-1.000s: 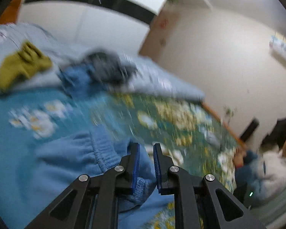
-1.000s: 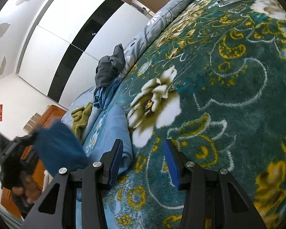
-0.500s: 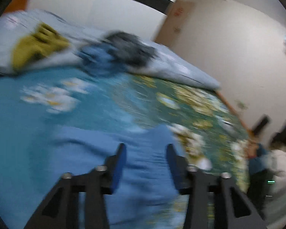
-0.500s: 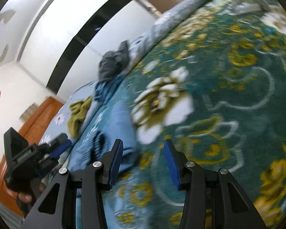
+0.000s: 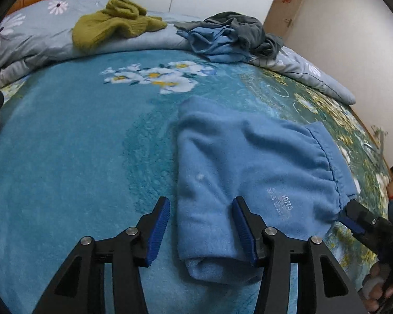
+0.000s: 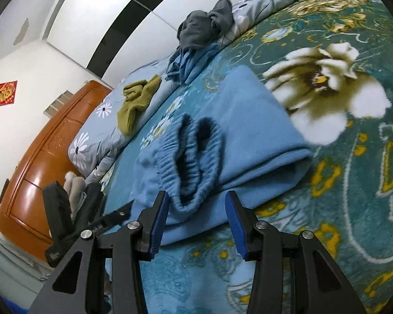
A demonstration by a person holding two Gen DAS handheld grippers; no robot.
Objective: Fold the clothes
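Tongs on both sides are spread wide now and pinch nothing. A second ago the left tongs (image 5: 200,229) were pressed on a bunch of the blue pants (image 5: 249,172), high over the bed. Now they have let go, and the pants lie folded on the flowery blanket (image 5: 65,157), with one folded end just in front of the left tongs. The right tongs (image 6: 195,221) were spread before too, and they sit close to the stretchy waist end. So I think this fold is done. Maybe one more fold comes, or a new piece.

Left view shows the smooth top of the pants, some small white print, and the right tongs at the waist edge. Right view shows the open waistband (image 6: 196,154) and the stacked layers. Both views show a green sweater (image 5: 115,22) and a grey and blue pile (image 5: 233,36) on the quilt (image 5: 34,36) far back, still not folded.
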